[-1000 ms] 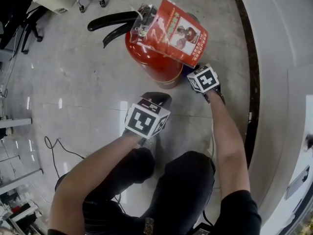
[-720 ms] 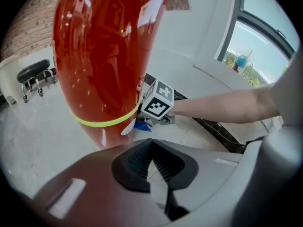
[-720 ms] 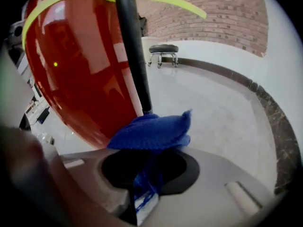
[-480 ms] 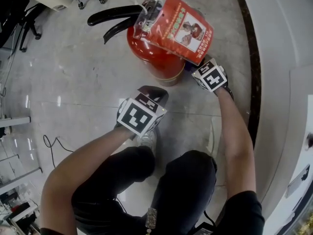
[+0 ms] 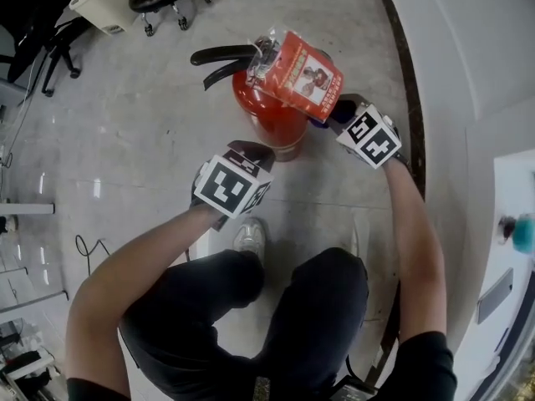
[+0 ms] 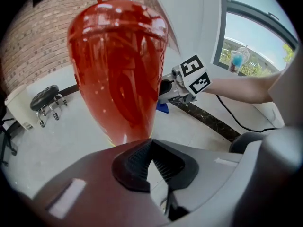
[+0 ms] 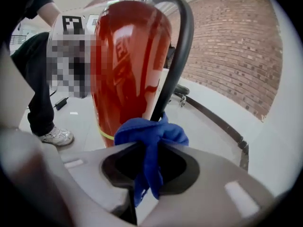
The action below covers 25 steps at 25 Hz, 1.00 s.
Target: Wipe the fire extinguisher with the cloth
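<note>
The red fire extinguisher [image 5: 272, 115] stands upright on the pale floor [image 5: 125, 140], right ahead of both grippers and between them. The blue cloth [image 7: 149, 134] is pinched in the right gripper [image 7: 149, 148], whose jaws are closed on it. One bunch bulges past the tips at the base of the black hose [image 7: 177, 56] on the cylinder's side, and a tail hangs back between the jaws. The left gripper [image 6: 150, 148] has its jaws pressed together with nothing in them. Its tips sit just short of the cylinder's lower part, though whether they touch it cannot be told. A red laminated card [image 5: 305, 75] lies over the top of the extinguisher, beside the black levers [image 5: 221, 57]. Behind the left gripper is the person's shoe [image 5: 249, 239]. Beyond the extinguisher stand a wheeled stool [image 6: 45, 98] and a brick wall [image 7: 227, 46].
</note>
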Each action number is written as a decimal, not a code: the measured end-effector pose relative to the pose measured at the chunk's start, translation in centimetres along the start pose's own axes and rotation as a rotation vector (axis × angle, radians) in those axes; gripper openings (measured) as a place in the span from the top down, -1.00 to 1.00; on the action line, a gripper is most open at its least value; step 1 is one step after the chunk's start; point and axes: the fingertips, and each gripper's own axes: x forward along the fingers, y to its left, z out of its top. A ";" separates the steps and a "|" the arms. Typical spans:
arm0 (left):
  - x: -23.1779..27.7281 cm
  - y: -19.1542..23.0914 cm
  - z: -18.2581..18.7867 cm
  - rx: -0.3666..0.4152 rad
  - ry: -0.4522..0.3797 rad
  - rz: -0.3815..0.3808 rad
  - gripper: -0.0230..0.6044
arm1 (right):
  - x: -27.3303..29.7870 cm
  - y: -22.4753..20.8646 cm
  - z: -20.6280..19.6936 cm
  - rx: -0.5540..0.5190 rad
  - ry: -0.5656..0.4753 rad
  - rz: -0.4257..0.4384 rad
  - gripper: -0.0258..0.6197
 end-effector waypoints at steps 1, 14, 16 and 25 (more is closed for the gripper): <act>-0.5 0.1 0.4 0.003 -0.004 0.010 0.91 | -0.8 -0.3 0.7 -0.002 -0.012 -0.003 0.66; -7.1 4.1 3.4 -0.071 -0.118 0.113 0.91 | -10.8 -4.2 8.6 0.069 -0.251 -0.099 0.66; -8.0 5.2 3.8 -0.091 -0.132 0.134 0.91 | -11.9 -4.5 9.7 0.026 -0.249 -0.107 0.66; -12.5 8.0 7.2 -0.082 -0.168 0.150 0.91 | -15.1 -4.7 15.3 -0.008 -0.242 -0.042 0.66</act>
